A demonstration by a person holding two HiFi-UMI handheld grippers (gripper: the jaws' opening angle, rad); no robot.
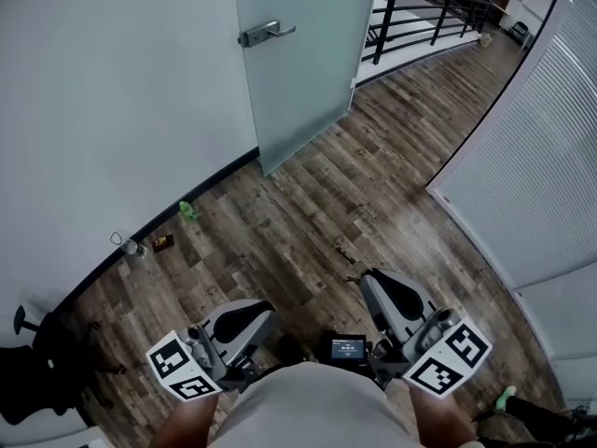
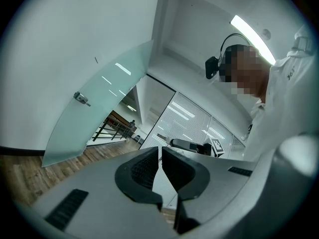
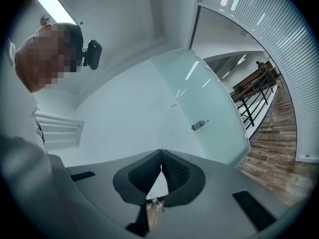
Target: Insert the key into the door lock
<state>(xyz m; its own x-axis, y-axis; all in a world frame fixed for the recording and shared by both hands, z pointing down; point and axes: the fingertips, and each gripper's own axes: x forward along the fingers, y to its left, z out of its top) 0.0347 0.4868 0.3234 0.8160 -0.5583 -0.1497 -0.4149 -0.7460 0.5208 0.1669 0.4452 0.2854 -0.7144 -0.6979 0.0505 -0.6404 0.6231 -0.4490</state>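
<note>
- The person's pale shirt (image 1: 312, 404) fills the lower edge of the head view. Both tools are held low and close to it, probably because the door is well apart and nothing needs reaching.
- The white wall (image 1: 112, 110) takes the upper left. It is smooth and matt, and it curves above a dark skirting.
- The floor (image 1: 373, 185) is of wood-pattern planks, brown and grey, with a slight shine.
- The slatted screen (image 1: 550, 157) runs down the right side, pale and finely ribbed.
- The glass door (image 1: 308, 54) at top centre is frosted and pale green. It appears to stand ajar from the wall.
- The left gripper (image 2: 160, 151) is grey plastic with black ribbed pads. Its jaws are closed to a thin slit with nothing between them.
- The right gripper (image 3: 160, 167) has its jaws meeting at the tips. No key can be made out there.
- The door handle (image 1: 266, 34), a metal lever on a plate, sits high on the glass. The lock should be by it, but it is too small to tell.
- The key shows in no view.
</note>
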